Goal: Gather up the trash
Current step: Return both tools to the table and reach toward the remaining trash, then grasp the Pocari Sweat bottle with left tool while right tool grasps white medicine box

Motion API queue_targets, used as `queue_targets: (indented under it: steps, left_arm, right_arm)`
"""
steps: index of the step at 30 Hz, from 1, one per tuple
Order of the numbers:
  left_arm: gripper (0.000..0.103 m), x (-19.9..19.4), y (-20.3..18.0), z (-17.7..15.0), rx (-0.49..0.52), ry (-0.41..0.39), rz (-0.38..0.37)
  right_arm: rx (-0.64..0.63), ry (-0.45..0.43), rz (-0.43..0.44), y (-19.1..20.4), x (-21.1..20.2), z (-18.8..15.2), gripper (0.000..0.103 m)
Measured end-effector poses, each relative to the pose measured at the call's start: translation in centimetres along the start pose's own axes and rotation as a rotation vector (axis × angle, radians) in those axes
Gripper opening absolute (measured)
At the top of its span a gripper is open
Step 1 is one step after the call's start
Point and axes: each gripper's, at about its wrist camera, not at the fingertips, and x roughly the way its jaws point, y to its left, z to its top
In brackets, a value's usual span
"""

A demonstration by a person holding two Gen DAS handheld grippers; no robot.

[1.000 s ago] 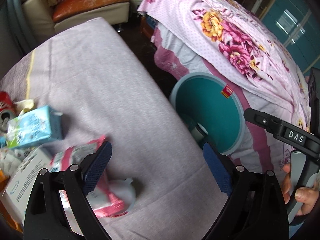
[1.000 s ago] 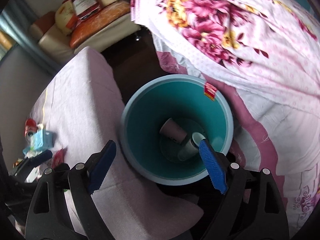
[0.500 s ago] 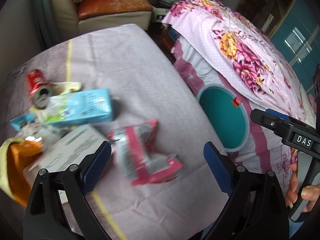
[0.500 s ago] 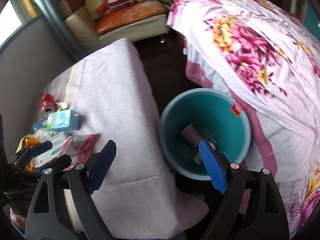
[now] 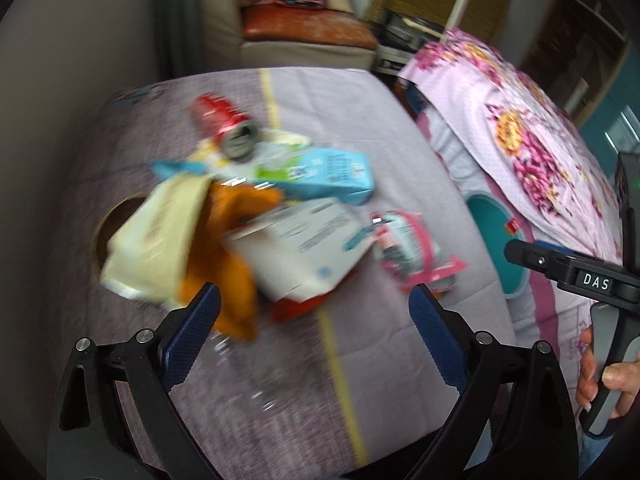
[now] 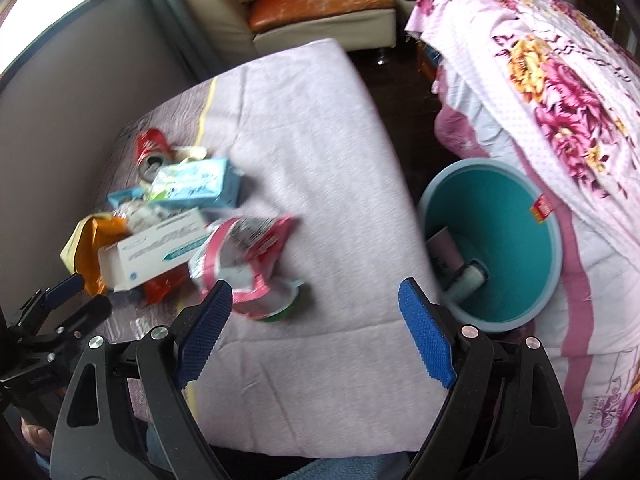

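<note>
Right wrist: pink pouch [image 6: 244,264] beside teal bin [image 6: 556,256].

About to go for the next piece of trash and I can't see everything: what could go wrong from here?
The pink pouch lies partly over the white box, so grabbing it may drag its neighbours. The red can lies on its side and could roll. The teal bin sits below the table edge, so a short drop may miss it.

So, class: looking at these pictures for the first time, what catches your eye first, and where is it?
A jumble of trash on the lilac-covered table: a red can at the far end, a light blue carton beside it, a pink wrapper nearest. Right of the table stands a teal bin against a floral bedspread.
</note>
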Motion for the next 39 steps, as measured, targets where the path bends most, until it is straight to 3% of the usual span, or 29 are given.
queue_targets:
  steps: [4,10,21,26,29,32,39]
  left_arm:
    - [0.095,-1.1,3.4,-2.1,-0.089,-0.033,0.056]
    - [0.095,0.2,6.8,-4.0,-0.239,0.012,0.053]
    - [0.095,3.9,6.3,-3.9,-0.262,0.044,0.078]
    - [0.093,3.5,7.3,-4.6,-0.245,0.025,0.045]
    - [0.063,2.3,7.5,-5.0,-0.179,0.017,-0.008]
    - [0.063,1.2,8.0,-5.7,-0.135,0.021,-0.001]
    - [0.067,0.5,11.7,-7.1,-0.204,0.029,-0.067]
  right_arm:
    - [-0.014,0.022,0.019,1.2,0.8,-1.3,0.081]
    - [-0.017,0.049,0.046,2.2,1.7,-2.6,0.081]
    - [-0.046,0.036,0.068,4.0,1.1,-2.7,0.081]
    - [-0.169,0.03,-0.002,6.5,1.5,-2.7,0.081]
    - [-0.265,0.026,-0.039,8.6,2.0,-2.8,0.081]
    - [-0.379,0.015,-0.074,11.0,2.8,-3.0,0.081]
    - [-0.593,0.004,-0.113,16.1,5.4,-2.9,0.081]
